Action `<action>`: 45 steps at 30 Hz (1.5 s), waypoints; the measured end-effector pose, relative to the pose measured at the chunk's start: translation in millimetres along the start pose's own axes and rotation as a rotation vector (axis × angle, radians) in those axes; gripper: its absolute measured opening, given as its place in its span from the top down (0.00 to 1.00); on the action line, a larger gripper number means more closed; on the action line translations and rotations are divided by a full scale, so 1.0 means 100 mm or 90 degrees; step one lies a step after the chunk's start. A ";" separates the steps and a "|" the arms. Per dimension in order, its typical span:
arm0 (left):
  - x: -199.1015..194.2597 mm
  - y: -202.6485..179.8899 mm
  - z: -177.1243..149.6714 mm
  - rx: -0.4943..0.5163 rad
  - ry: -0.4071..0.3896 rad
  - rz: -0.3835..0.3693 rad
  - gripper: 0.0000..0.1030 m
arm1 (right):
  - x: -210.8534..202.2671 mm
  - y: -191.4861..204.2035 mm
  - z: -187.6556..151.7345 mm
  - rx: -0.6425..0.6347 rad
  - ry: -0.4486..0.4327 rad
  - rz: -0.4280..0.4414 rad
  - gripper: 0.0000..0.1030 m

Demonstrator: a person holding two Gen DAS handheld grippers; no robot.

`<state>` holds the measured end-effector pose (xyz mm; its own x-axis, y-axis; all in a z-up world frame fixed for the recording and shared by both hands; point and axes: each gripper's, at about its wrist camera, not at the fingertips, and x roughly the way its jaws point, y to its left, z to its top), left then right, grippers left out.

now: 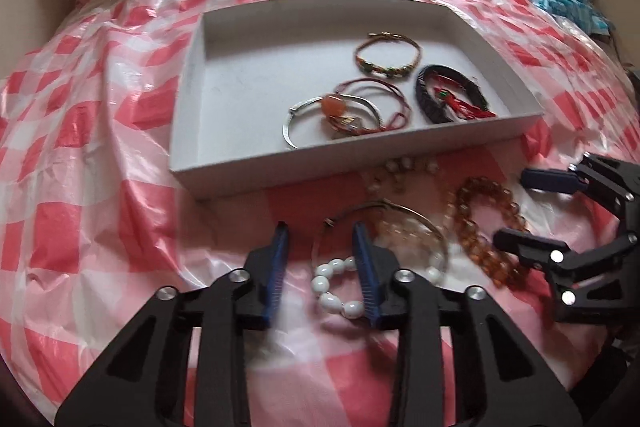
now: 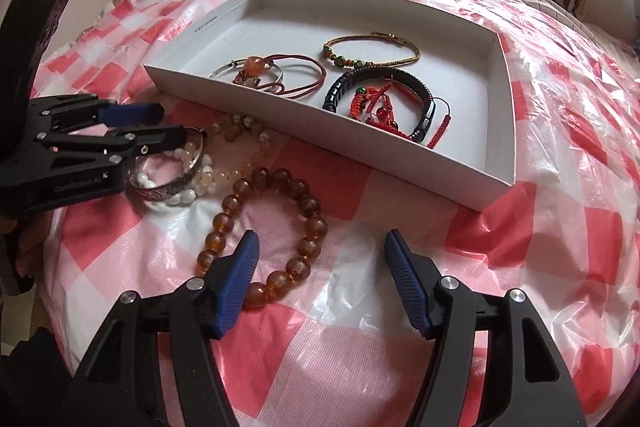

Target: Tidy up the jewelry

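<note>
Jewelry loose on near side of red-and-white checked plastic sheet [image 2: 520,239]: amber bead bracelet [image 2: 264,231], silver engraved bangle [image 2: 168,183] over white bead bracelet [image 1: 336,287]. Bangle stiff, slick; grip its rim. Beads roll, light, probably elastic. Left gripper [image 1: 322,255] part-open, straddling bangle; right gripper [image 2: 320,251] wide, empty. Shallow white cardboard tray [image 2: 496,107] far, already holding several bracelets.
</note>
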<state>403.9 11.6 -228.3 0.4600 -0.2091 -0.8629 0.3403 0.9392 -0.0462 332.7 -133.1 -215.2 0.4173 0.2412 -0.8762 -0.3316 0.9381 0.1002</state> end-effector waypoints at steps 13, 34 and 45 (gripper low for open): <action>-0.13 -0.01 0.02 0.022 -0.007 -0.001 0.75 | -0.05 0.02 -0.05 -0.012 0.000 0.001 0.38; -0.05 -0.25 -0.17 0.064 0.016 -0.014 0.85 | -0.08 0.02 -0.15 -0.011 0.005 0.065 0.87; -0.83 -0.19 -0.21 -0.025 -0.054 -0.073 0.96 | -0.73 -0.24 -0.32 0.155 -0.073 0.211 0.88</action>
<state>341.8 16.9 -166.0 0.4887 -0.3365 -0.8049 0.3630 0.9174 -0.1632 283.5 -181.5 -169.1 0.4181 0.5525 -0.7211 -0.2603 0.8334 0.4876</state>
